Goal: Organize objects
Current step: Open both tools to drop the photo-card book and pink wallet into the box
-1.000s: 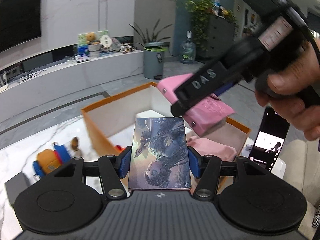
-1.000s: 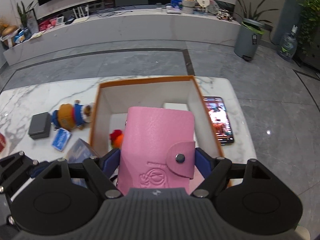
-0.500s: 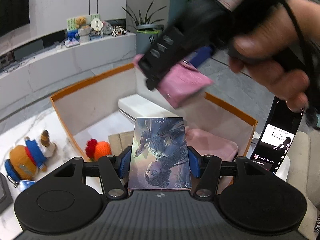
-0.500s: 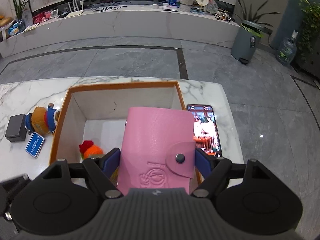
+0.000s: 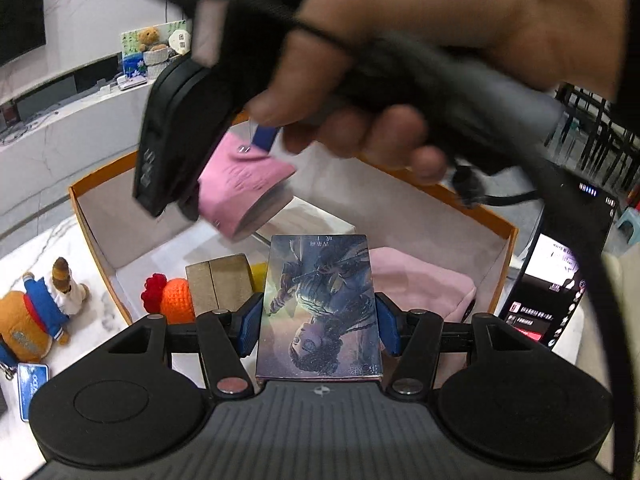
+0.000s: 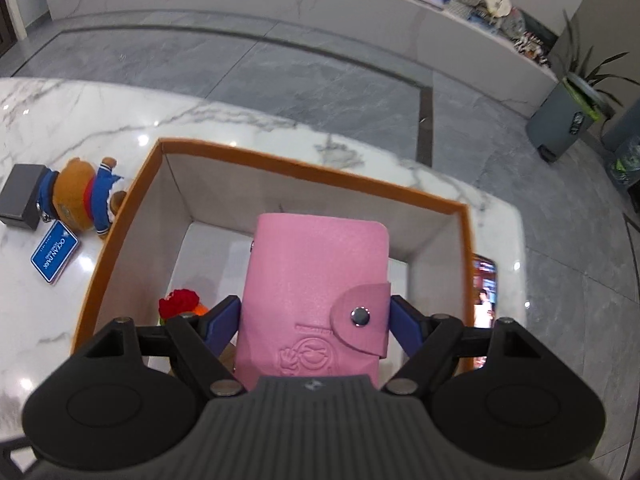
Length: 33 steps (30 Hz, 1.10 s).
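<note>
White marble tabletop (image 6: 120, 128) carries an orange-rimmed open box (image 6: 304, 162) that stands near the table's far edge and right edge. Your left gripper (image 5: 318, 322) pinches an illustrated card box (image 5: 320, 304) between its blue pads, held over the near wall of the box. Your right gripper (image 6: 314, 320) clamps a pink snap wallet (image 6: 316, 300), hanging above the box interior. Inside lie a red-and-orange knitted toy (image 5: 170, 296), a tan block (image 5: 218, 282) and a pink pouch (image 5: 420, 284); the far half of the floor shows bare. Left of the box a plush bear (image 6: 80, 198) lies just beside its wall, with a blue tag (image 6: 54, 254) and a dark case (image 6: 22, 196). A lit phone (image 6: 484, 292) lies along the right wall.
</note>
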Motion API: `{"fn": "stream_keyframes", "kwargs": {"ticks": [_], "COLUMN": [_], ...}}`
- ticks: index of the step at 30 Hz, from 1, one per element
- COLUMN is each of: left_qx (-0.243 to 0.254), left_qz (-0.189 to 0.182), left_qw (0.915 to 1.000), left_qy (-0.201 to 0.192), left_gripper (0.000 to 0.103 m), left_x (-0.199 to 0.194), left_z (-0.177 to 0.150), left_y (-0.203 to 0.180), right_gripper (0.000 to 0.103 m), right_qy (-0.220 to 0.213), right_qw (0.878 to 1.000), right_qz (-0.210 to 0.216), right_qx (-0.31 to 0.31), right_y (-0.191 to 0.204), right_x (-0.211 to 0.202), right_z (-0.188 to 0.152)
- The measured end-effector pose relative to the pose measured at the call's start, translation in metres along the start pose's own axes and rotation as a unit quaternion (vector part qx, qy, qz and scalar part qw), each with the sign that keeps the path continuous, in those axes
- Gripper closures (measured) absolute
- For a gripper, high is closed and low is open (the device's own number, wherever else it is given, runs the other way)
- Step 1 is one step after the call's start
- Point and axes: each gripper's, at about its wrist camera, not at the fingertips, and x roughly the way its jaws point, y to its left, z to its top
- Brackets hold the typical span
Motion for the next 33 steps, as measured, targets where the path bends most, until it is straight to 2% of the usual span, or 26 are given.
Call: {"fn": "stream_keyframes", "kwargs": {"ticks": [12,16,20,28,33], "left_qx": [0.007,-0.003,-0.011,-0.028,-0.041], "left_qz": [-0.004,-0.004,0.001,-0.005,-0.001], "left_qw": [1.0,0.9999,0.9998,0.999,0.9978], "left_qy": [0.001,-0.01,-0.015,-0.035,-0.052], "left_gripper": [0.035,0.018,0.018,0.018,0.018], "left_x": [0.002,-0.003,-0.009,-0.034,-0.058], "left_z": [0.002,0.004,0.004,-0.001,-0.006], "left_y": [-0.001,0.002,0.007,0.013,0.03], "right_gripper": [0.023,0.022,0.022,0.019,0.019], "right_qy": [0.028,0.03,0.036,0.014,0.004], "right_qw": [0.999,0.999,0.999,1.0,0.999], "right_qz": [0.021,0.022,0.023,0.019,0.025], "right_qx": [0.009,0.006,0.006,0.019,0.029], "right_y": [0.006,0.009,0.012,0.012,0.018], "right_x": [0.036,0.037,0.036,0.018,0.0], "right_z": [0.008,0.01,0.011,0.012,0.012]}}
